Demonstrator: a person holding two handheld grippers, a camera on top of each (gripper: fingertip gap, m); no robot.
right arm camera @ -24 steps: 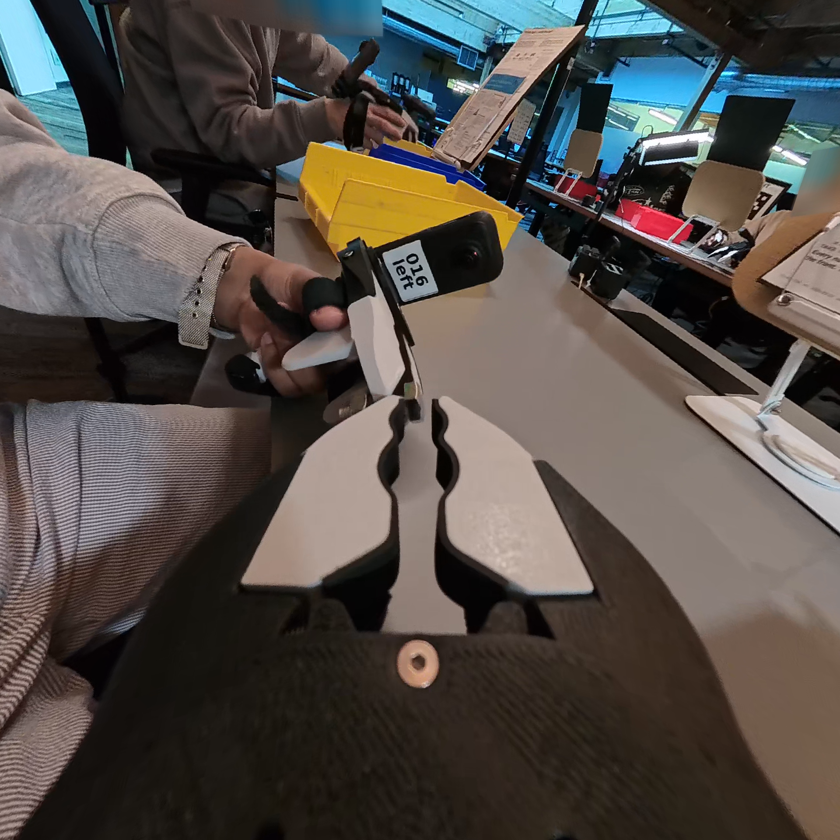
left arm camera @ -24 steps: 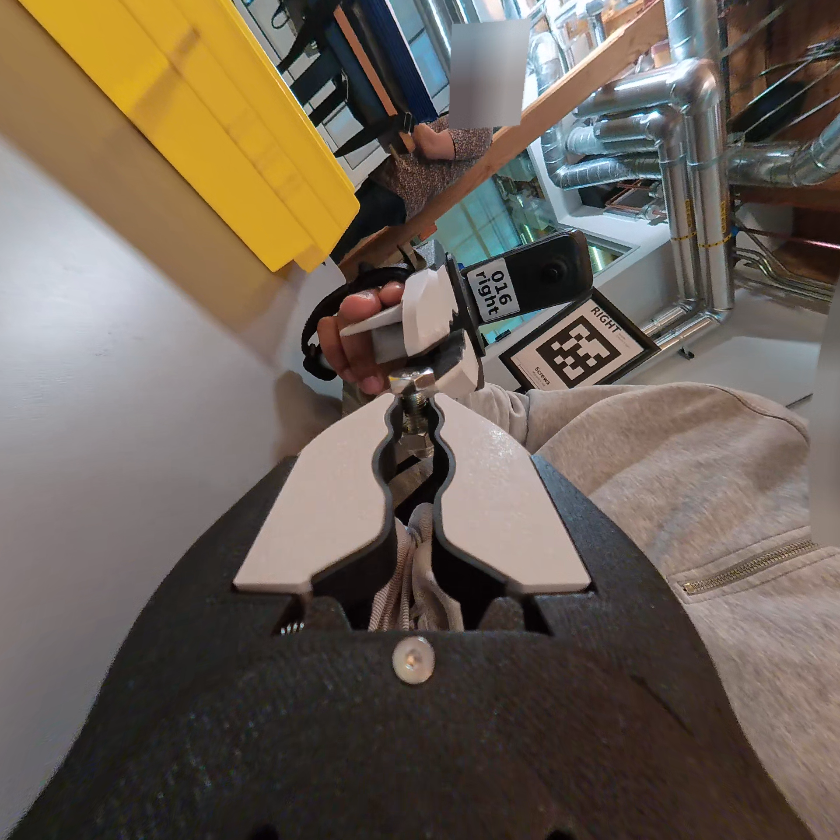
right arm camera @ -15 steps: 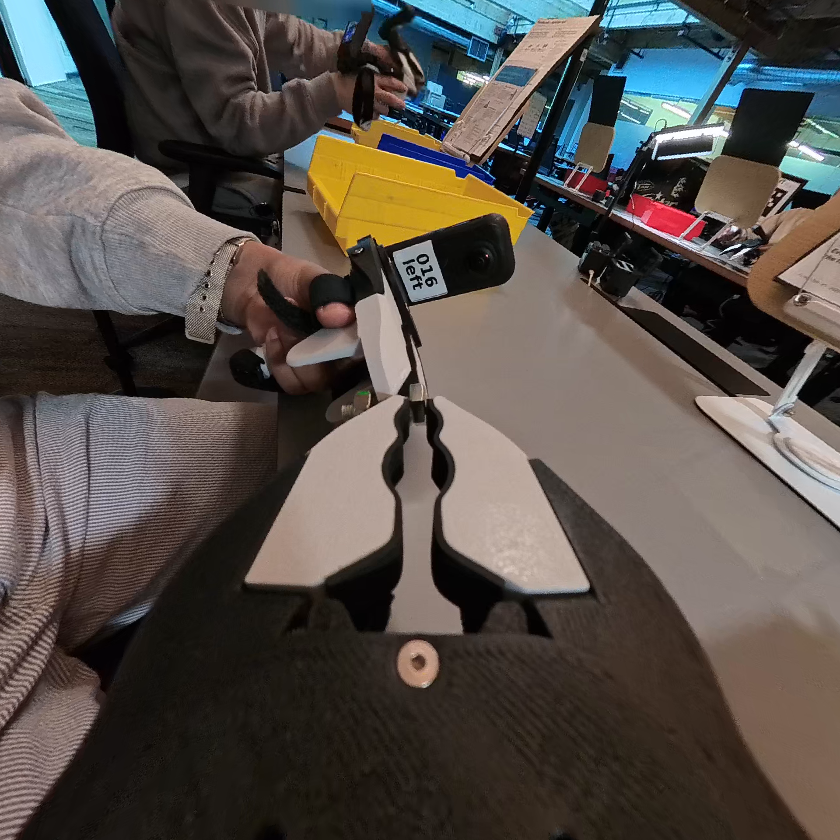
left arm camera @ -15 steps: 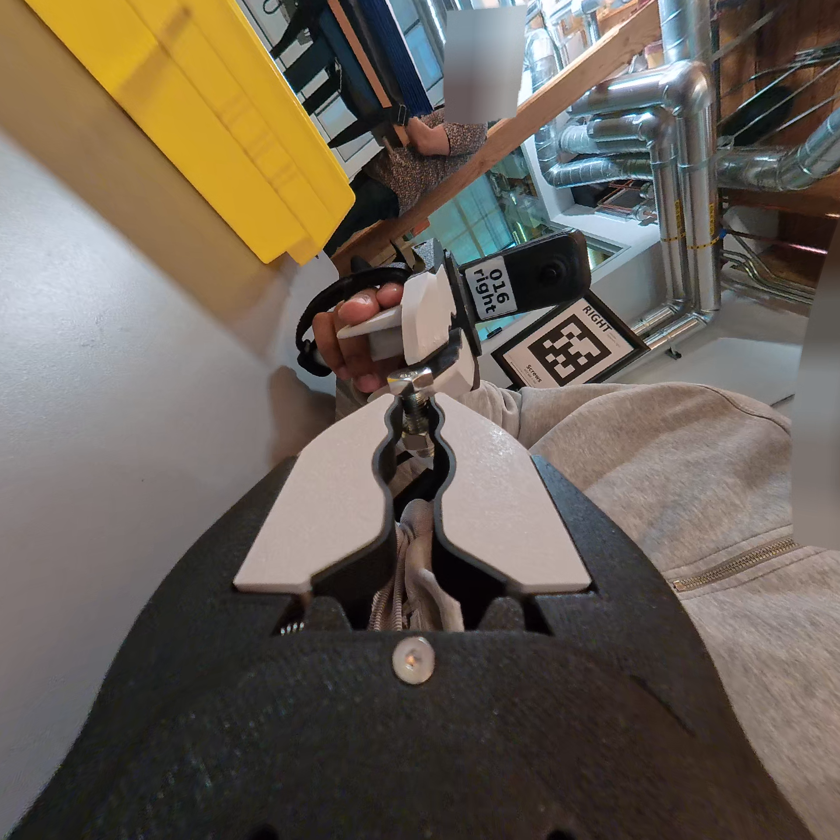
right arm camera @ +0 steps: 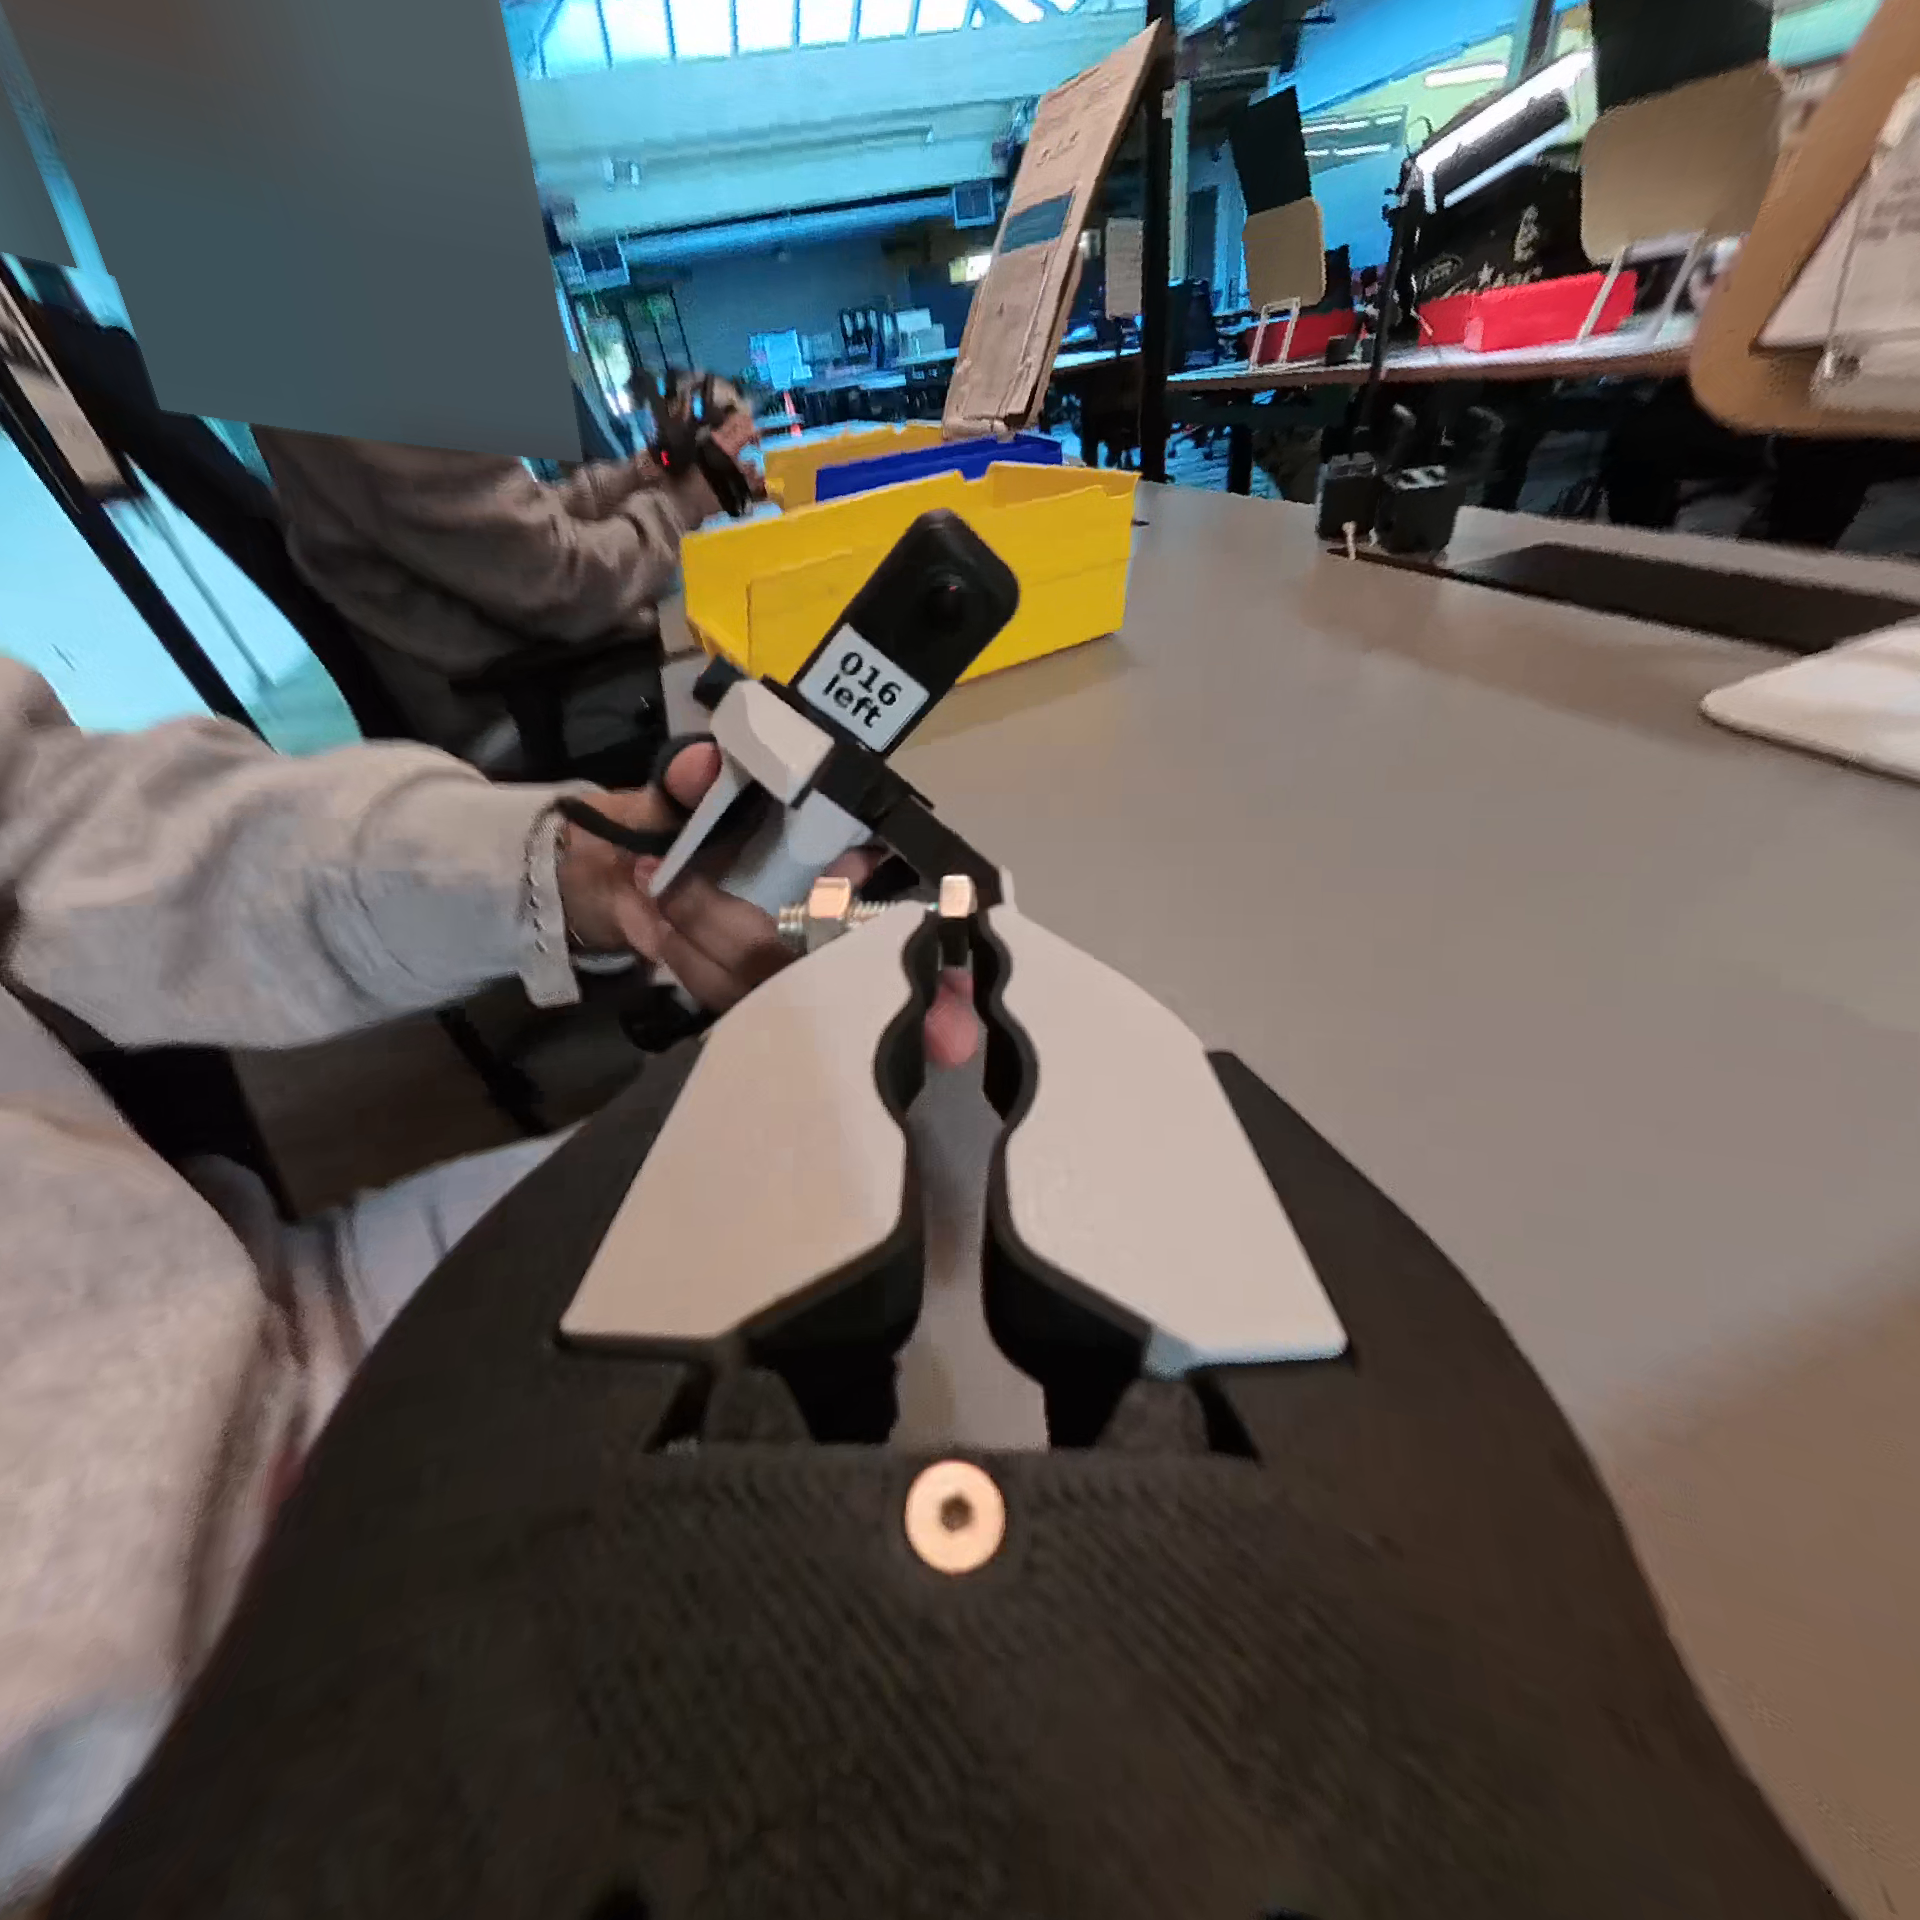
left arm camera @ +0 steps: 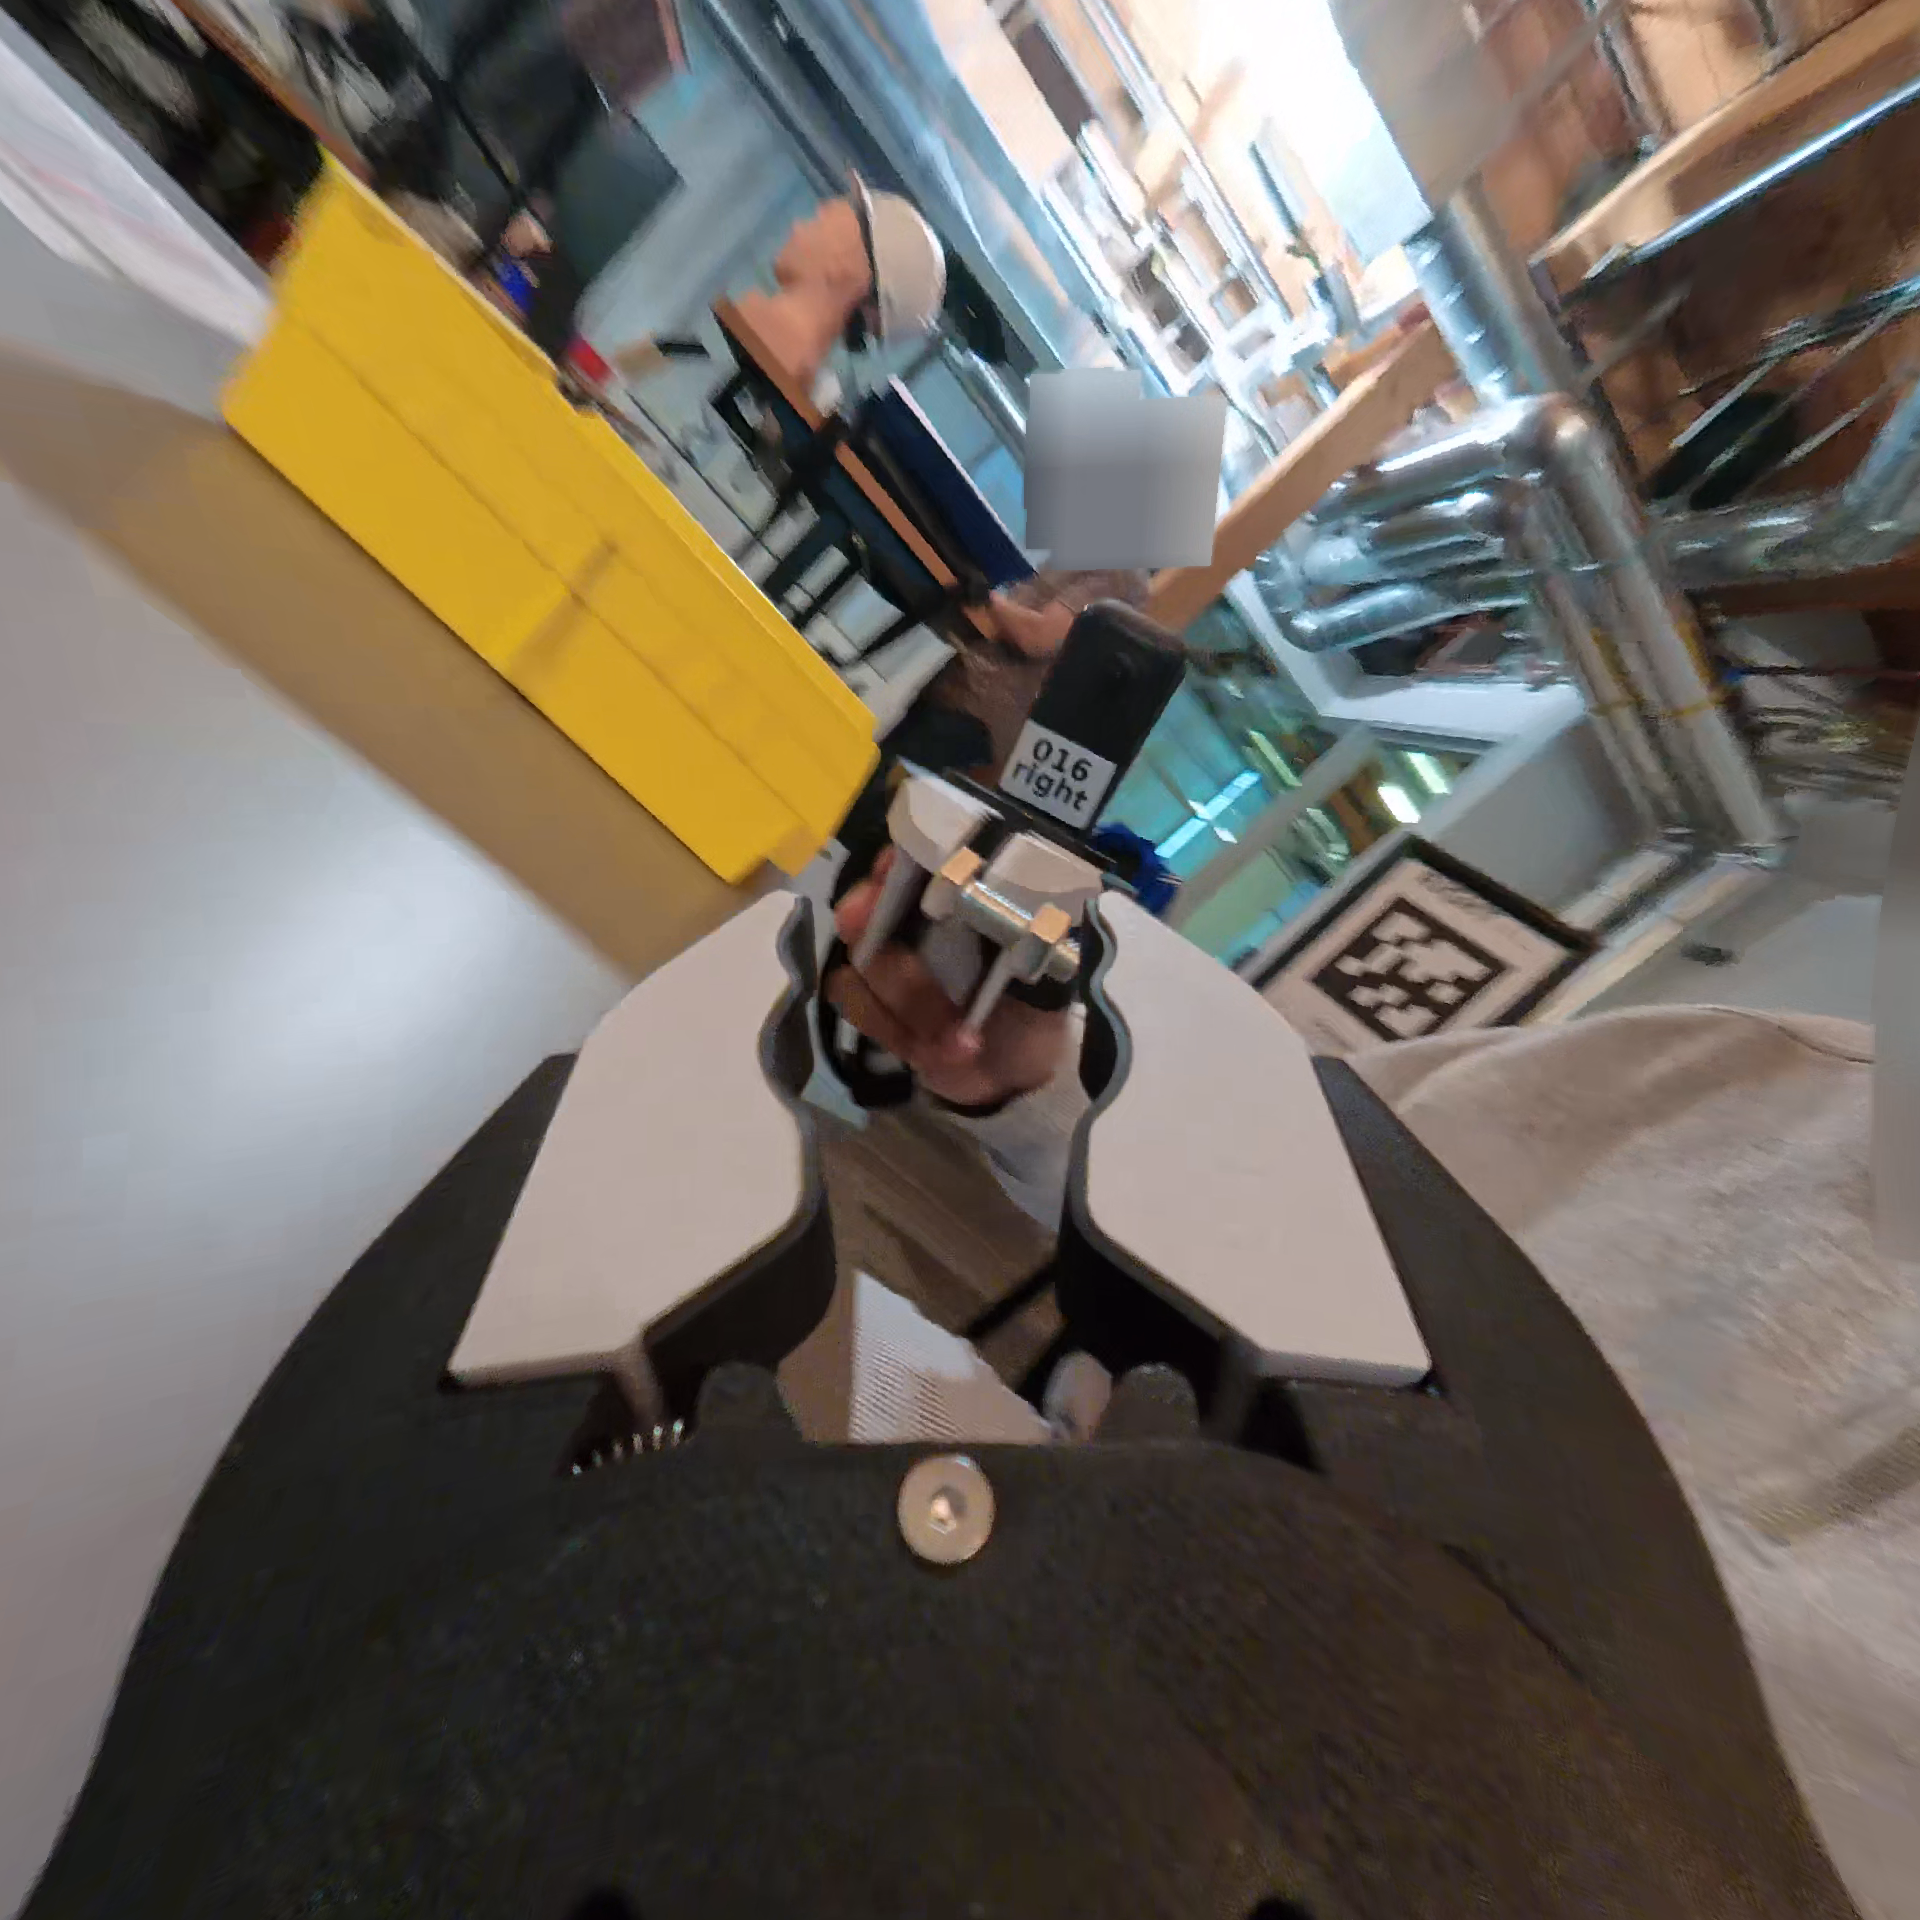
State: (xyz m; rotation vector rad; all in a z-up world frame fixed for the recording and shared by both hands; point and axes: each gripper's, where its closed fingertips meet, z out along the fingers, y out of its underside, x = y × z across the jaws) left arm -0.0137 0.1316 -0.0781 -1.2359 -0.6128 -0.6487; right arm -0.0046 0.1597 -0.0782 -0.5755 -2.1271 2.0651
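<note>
Right gripper point(right arm camera: 954, 923): fingers pressed nearly together, tips pinching hex end of silver bolt point(right arm camera: 883, 910); threaded shaft sticks out sideways to left, nut point(right arm camera: 826, 906) on far end

Left gripper point(left arm camera: 943, 925): fingers spread wide, clamping nothing; bolt sits crosswise in gap by tips, contact unclear

Both held in air over edge of grey table point(right arm camera: 1351, 831), yellow bin point(left arm camera: 540, 623) well beyond

Bolt short, shiny, threads bare between hex pieces

Bright daylight, motion-blurred backgrounds — wide-angle bending at edges.
</note>
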